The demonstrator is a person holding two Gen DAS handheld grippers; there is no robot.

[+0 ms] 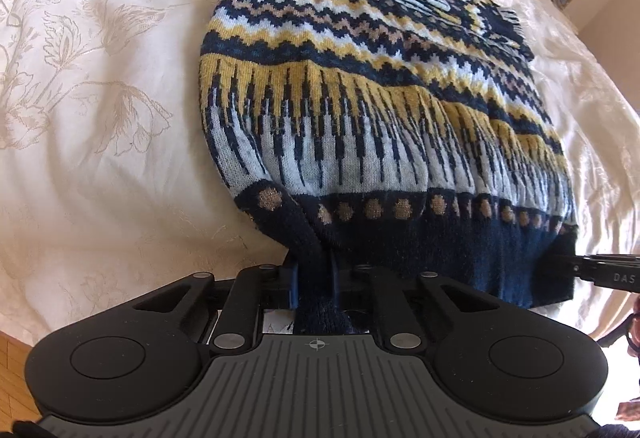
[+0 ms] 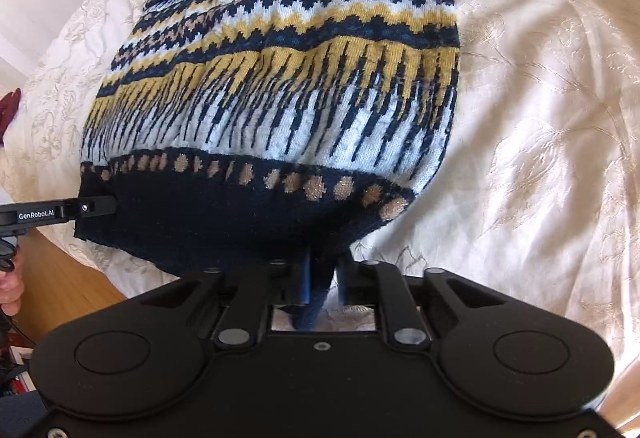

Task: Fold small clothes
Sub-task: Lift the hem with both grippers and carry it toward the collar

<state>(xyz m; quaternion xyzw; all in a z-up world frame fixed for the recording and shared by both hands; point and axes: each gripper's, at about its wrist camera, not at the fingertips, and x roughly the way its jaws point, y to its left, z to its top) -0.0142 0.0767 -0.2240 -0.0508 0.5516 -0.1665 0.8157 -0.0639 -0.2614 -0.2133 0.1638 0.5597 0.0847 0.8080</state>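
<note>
Knitwear is spread on a cream bedspread point(image 1: 100, 78) with a pale floral pattern: one patterned sweater point(image 1: 360, 98) in navy, yellow, white and tan, lying flat with its navy hem toward both cameras and its neck end toward 12 o'clock. In the left wrist view the left gripper point(image 1: 315, 288) is seen at 6 o'clock, its jaws narrowed onto a bunched fold of the hem point(image 1: 320, 270) at the sweater's left corner, so the knit is pinched between the blue finger pads point(image 1: 294, 286). At 3 o'clock in the same view the tip of the right gripper point(image 1: 576, 270) is touching the other hem corner. In the right wrist view the right gripper point(image 2: 322, 284) is closed in the same way on the dark hem point(image 2: 240, 222) (a small tongue of navy knit hangs down between the fingers). The left gripper point(image 2: 100, 206) enters this view at 9 o'clock, against the hem edge. A part of a hand point(image 2: 10, 290) is visible at 8 o'clock, beside a strip of wooden floor point(image 2: 68, 286). Folded sleeves are lying on the upper part of the sweater, near 12 o'clock.
</note>
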